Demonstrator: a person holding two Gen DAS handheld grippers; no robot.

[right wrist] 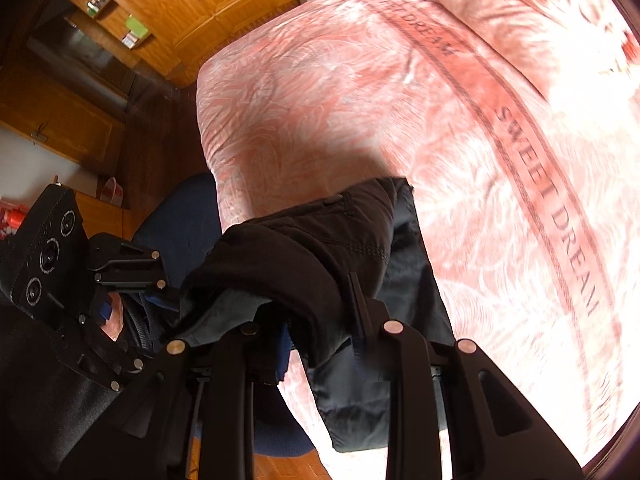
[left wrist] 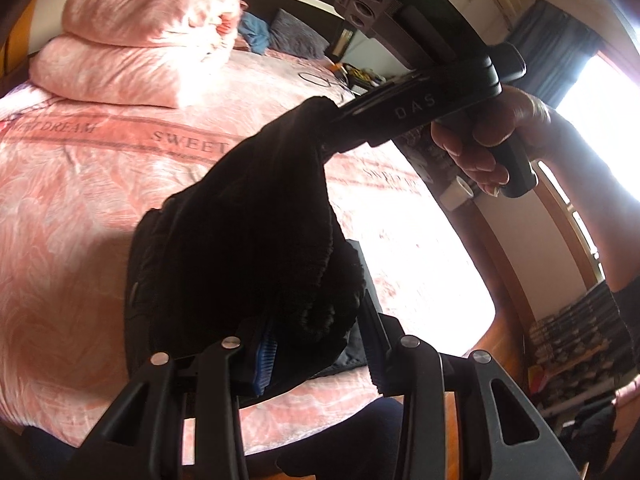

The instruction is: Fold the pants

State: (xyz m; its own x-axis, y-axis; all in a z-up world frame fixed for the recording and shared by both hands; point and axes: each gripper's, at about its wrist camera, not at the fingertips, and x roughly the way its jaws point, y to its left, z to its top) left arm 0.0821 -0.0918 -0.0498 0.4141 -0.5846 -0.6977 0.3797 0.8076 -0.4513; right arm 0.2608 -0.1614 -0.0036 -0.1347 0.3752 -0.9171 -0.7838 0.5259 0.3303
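Observation:
Black pants (left wrist: 248, 240) hang bunched between both grippers above a pink bed (left wrist: 80, 208). My left gripper (left wrist: 316, 344) is shut on one end of the waistband. The right gripper (left wrist: 320, 124) shows in the left wrist view, shut on the other end, up and to the right. In the right wrist view my right gripper (right wrist: 320, 320) is shut on the pants (right wrist: 320, 240), whose lower part lies on the bed (right wrist: 320, 92). The left gripper (right wrist: 164, 296) shows at the left, shut on the cloth.
Folded pink quilts (left wrist: 132, 40) are stacked at the bed's far left, with pillows (left wrist: 296, 34) by the headboard. A cluttered nightstand (left wrist: 356, 74) and a bright window (left wrist: 600, 92) are at the right. A wooden wardrobe (right wrist: 120, 40) stands beyond the bed's foot.

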